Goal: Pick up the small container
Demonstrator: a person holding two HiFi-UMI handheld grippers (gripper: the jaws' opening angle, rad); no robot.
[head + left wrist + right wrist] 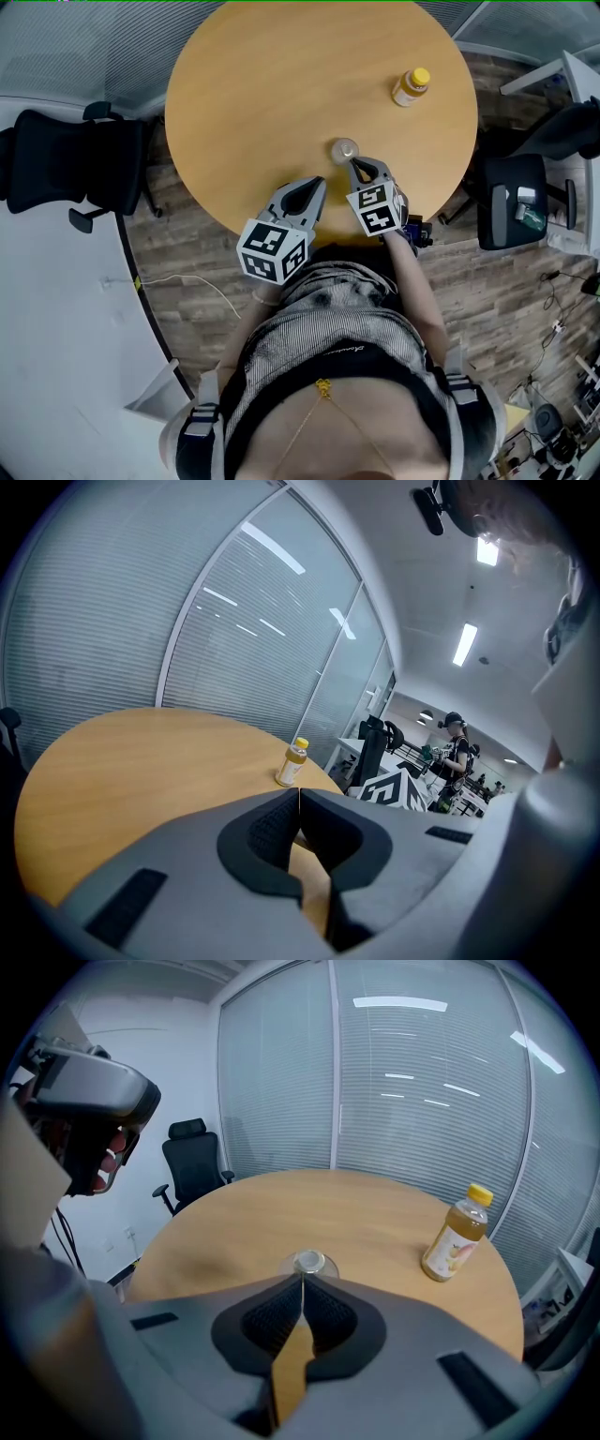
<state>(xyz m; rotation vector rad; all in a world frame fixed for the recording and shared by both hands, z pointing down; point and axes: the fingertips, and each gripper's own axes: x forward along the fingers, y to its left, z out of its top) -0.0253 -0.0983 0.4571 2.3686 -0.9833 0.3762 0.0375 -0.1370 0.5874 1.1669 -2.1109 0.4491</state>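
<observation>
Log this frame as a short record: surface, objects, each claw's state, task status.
surface: round wooden table
target: small clear container, standing on the table near its near edge
other object: yellow-capped bottle, upright, farther back and to the right
left claw: shut, empty, over the near table edge
right claw: shut, empty, tips right next to the container; contact unclear
task status: container not yet picked up
</observation>
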